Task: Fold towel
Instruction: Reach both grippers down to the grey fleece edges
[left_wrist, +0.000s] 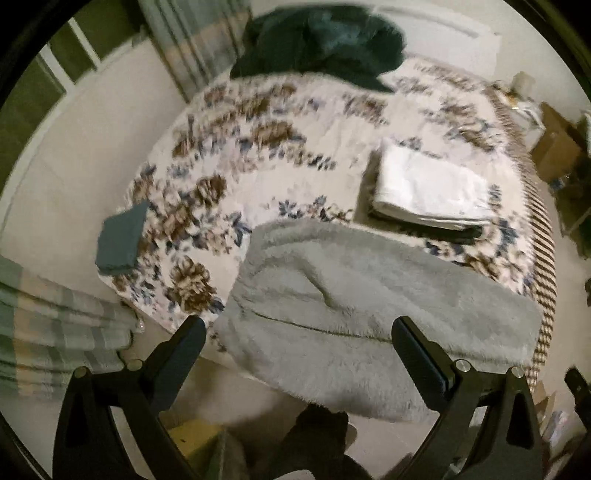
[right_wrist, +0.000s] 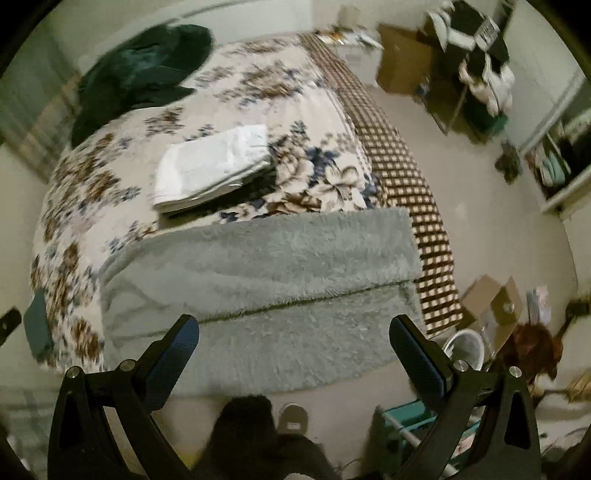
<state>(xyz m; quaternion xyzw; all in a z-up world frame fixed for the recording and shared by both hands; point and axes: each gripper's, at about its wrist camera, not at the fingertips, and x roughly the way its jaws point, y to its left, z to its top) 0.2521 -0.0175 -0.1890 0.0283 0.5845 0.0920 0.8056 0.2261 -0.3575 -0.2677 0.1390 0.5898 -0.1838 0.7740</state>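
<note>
A fluffy grey towel (left_wrist: 354, 306) lies folded over on the near edge of the bed, its lower part hanging off the side. In the right wrist view the same grey towel (right_wrist: 266, 280) shows a straight fold line across its width. My left gripper (left_wrist: 299, 328) hovers above the towel's near edge, open, with nothing between its fingers. My right gripper (right_wrist: 293, 325) also stands open over the towel's front part, holding nothing. The left half of the towel has a raised wrinkle (left_wrist: 314, 280).
The bed carries a floral blanket (left_wrist: 229, 155) with a checked cover (right_wrist: 399, 166) along its right side. A folded white towel stack (left_wrist: 428, 188) lies behind the grey one. A small teal folded cloth (left_wrist: 120, 240) sits at the left, a dark green heap (left_wrist: 321, 48) at the back. Boxes and clutter (right_wrist: 491, 314) crowd the floor on the right.
</note>
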